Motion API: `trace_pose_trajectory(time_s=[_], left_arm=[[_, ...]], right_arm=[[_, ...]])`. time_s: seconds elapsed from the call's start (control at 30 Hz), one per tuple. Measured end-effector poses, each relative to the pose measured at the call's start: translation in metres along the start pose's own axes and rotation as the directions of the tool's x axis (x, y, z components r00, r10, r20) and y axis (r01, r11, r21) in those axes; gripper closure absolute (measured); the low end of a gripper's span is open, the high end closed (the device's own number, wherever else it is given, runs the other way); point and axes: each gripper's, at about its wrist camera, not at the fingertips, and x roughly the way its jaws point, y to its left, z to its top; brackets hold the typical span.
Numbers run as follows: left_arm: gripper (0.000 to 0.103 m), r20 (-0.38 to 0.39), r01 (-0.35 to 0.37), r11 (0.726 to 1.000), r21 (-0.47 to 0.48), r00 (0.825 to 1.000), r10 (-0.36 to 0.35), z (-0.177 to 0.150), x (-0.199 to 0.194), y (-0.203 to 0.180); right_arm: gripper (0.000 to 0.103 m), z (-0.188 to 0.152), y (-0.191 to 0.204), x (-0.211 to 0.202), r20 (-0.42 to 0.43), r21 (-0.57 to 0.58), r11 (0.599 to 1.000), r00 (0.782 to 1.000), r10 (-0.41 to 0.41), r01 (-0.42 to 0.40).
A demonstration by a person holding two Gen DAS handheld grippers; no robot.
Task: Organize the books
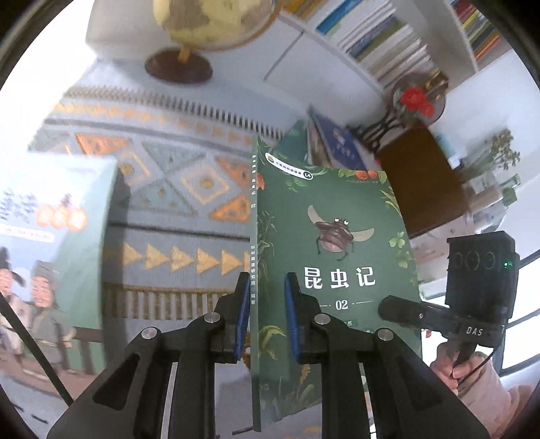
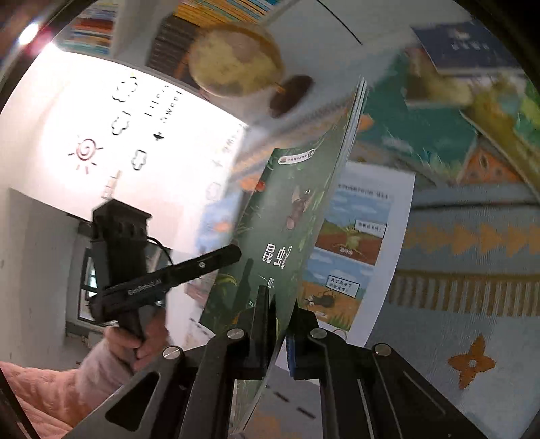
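A green book with a beetle on its cover hangs upright above the patterned rug. My left gripper is shut on the book along its spine, low down. In the right wrist view my right gripper is shut on the lower edge of the green book, whose cover bows. A comic page of the book shows behind that cover. One finger of my right gripper reaches the book's right edge in the left wrist view, with a hand on its handle.
A globe on a dark base stands at the rug's far edge. Several books lean by a dark wooden stand. A bookshelf fills the back right. A pale green picture book stands close on the left.
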Motion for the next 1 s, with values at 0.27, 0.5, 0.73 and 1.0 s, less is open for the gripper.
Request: trace_pose_trajectory(time_s=[0.27,0.5,0.73,1.0], left_arm=[[0.087,0.174,-0.075,0.995,-0.065,0.981,0.086,0.008,-0.082,0.028],[0.084,0.223,-0.193,0.96,-0.201,0.946,0.237,0.003,-0.135,0.111],[0.084,0.099,-0.287,0.905,-0.313,0.938,0.332,-0.011,-0.108,0.193],[0.084,0.033,-0.328,0.893,-0.309,0.935,0.354,-0.01,-0.091,0.207]], right_arm=[[0.095,0.033,0.074,0.029,-0.026,-0.116,0.988,0.994,0.104,-0.106],[0.095,0.05,0.128,0.126,-0.123,-0.155,0.969,0.977,0.174,-0.192],[0.094,0.026,0.118,0.233,-0.226,-0.063,0.992,0.97,0.093,-0.11],[0.094,0.007,0.105,0.26,-0.209,0.05,0.999,0.978,0.016,-0.006]])
